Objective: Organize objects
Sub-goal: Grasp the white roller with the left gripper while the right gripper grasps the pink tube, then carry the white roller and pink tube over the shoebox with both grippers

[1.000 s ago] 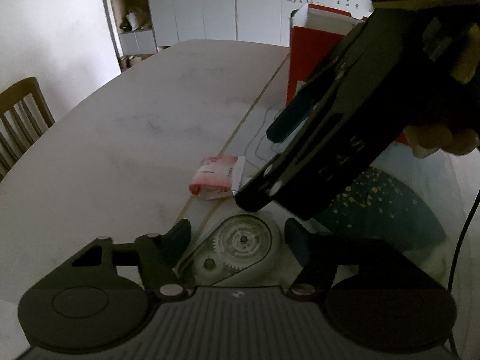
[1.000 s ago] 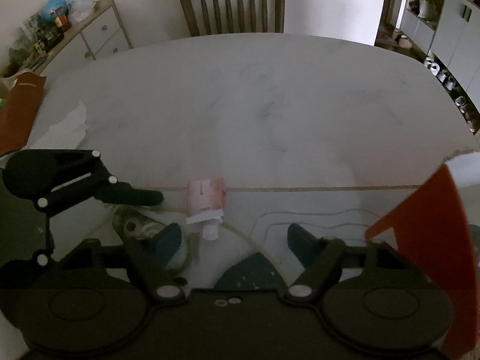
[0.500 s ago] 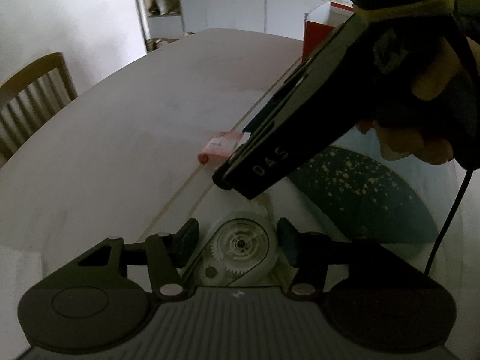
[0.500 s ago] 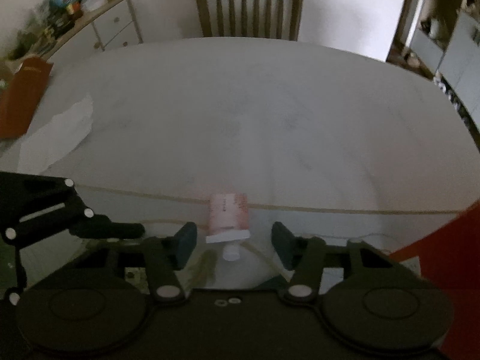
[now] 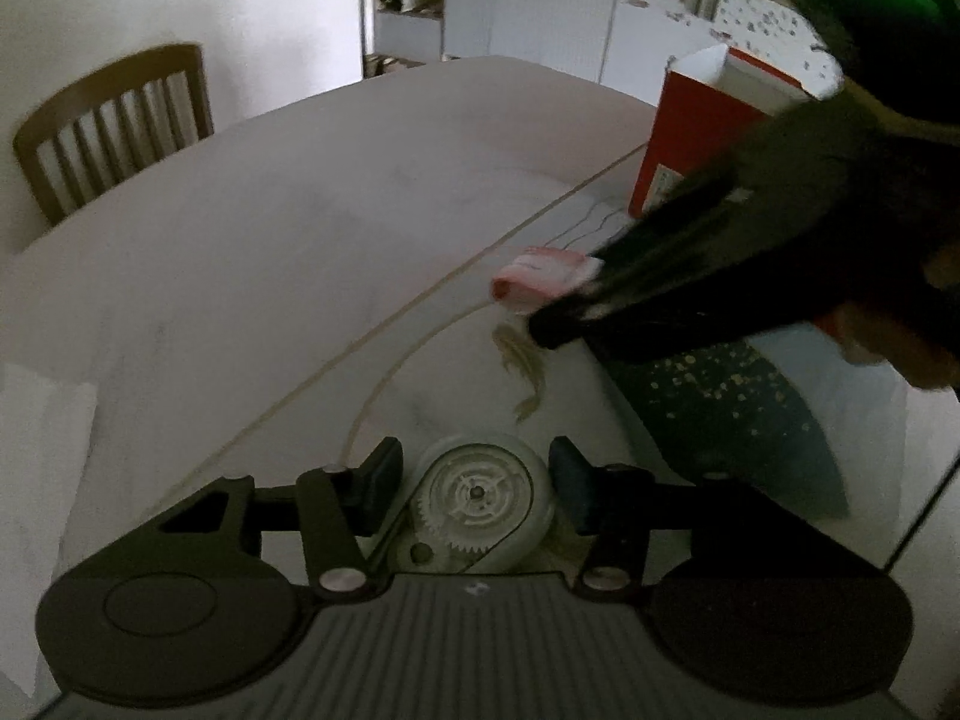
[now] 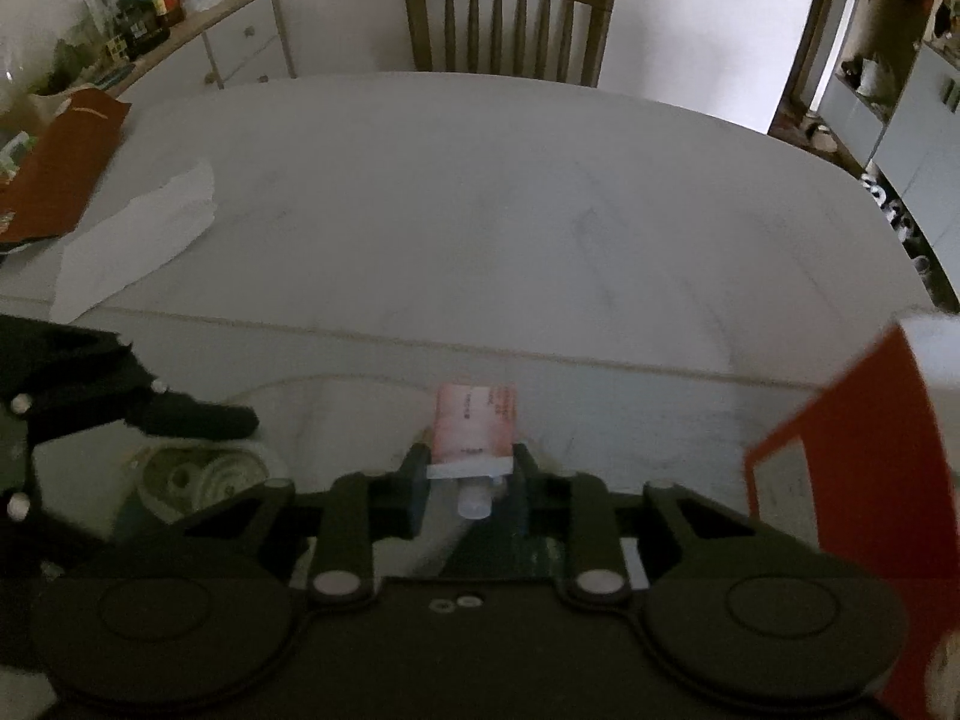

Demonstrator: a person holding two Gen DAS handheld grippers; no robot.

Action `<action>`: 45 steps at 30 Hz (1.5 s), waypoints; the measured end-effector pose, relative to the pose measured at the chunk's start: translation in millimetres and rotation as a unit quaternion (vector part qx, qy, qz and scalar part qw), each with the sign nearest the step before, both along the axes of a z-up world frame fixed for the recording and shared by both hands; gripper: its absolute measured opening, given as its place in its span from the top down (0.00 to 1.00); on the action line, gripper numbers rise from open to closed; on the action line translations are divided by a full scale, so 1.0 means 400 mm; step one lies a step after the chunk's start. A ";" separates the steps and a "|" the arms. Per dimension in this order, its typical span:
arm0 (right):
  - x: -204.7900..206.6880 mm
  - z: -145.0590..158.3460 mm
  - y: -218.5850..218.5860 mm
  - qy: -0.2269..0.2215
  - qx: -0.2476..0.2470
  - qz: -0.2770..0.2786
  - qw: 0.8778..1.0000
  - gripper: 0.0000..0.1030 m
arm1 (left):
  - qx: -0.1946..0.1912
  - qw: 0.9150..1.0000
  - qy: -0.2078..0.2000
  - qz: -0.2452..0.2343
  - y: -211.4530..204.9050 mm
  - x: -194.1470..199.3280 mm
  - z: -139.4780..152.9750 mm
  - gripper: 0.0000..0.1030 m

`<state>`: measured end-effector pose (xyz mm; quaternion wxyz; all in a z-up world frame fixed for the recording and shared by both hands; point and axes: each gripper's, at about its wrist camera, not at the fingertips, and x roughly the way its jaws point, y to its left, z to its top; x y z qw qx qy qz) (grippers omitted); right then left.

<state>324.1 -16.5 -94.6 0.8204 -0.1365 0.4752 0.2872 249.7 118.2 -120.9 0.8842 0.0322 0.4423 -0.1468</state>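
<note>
- The right hand-held gripper (image 6: pixel 470 483) has just been closing, and its pads now pinch the white shoulder end of a small pink tube (image 6: pixel 477 423), one pad on each long side. I take this grip near the cap to be chosen because the stiff shoulder gives the pads something firm to press on.
- The tube lies flat on the table (image 6: pixel 480 210), on a glass-like mat close to the near edge. Its long axis runs along the gripper's own line: the clear cap points back toward the camera, and the crimped flat end points away, toward the chair (image 6: pixel 510 24).
- The left hand-held gripper (image 5: pixel 474 477) has also been closing, and a round clear tape dispenser with white gears (image 5: pixel 480 501) sits between its half-spread pads. Whether the pads press on it cannot be told.
- In the left wrist view the tube appears at the tip of the right gripper, just off a tan line across the mat.
- A red carton (image 5: pixel 696 138) stands upright beyond the tube. It may be where the items go, though nothing shows that for certain.
</note>
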 end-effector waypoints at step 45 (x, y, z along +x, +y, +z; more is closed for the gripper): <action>-0.328 0.071 -0.304 0.037 0.029 -0.068 0.997 0.75 | 0.053 0.991 0.013 -0.125 -0.082 -0.137 -0.007 0.35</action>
